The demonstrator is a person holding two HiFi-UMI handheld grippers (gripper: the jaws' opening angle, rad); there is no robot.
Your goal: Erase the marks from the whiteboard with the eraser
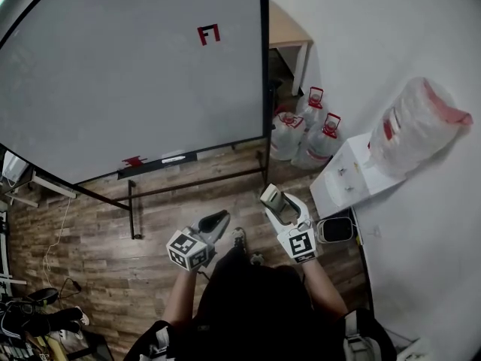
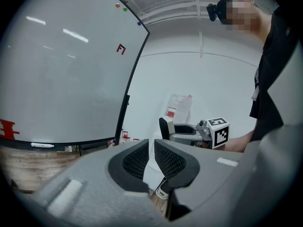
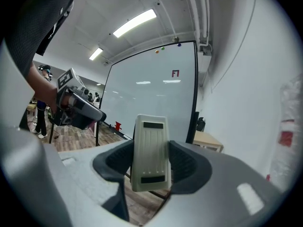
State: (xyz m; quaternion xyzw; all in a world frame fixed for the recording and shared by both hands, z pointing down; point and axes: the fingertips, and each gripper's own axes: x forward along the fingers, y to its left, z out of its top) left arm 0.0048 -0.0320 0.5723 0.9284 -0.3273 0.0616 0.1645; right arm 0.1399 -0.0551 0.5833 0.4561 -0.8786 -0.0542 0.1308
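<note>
I see water jugs [image 1: 304, 134] w/ red caps on the wood floor [image 1: 150, 262], just beside a white dispenser [image 1: 347, 177]. Its top bottle [image 1: 417, 122] is bagged in plastic, I think. Small wooden table [image 1: 285, 32] by the wall. Cables [image 1: 49, 258] far left.

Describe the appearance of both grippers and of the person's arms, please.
Both the left gripper and the right gripper have light grey moulded bodies with black textured pads. Each carries a white cube printed with black square markers. The person wears a black short-sleeved top.
</note>
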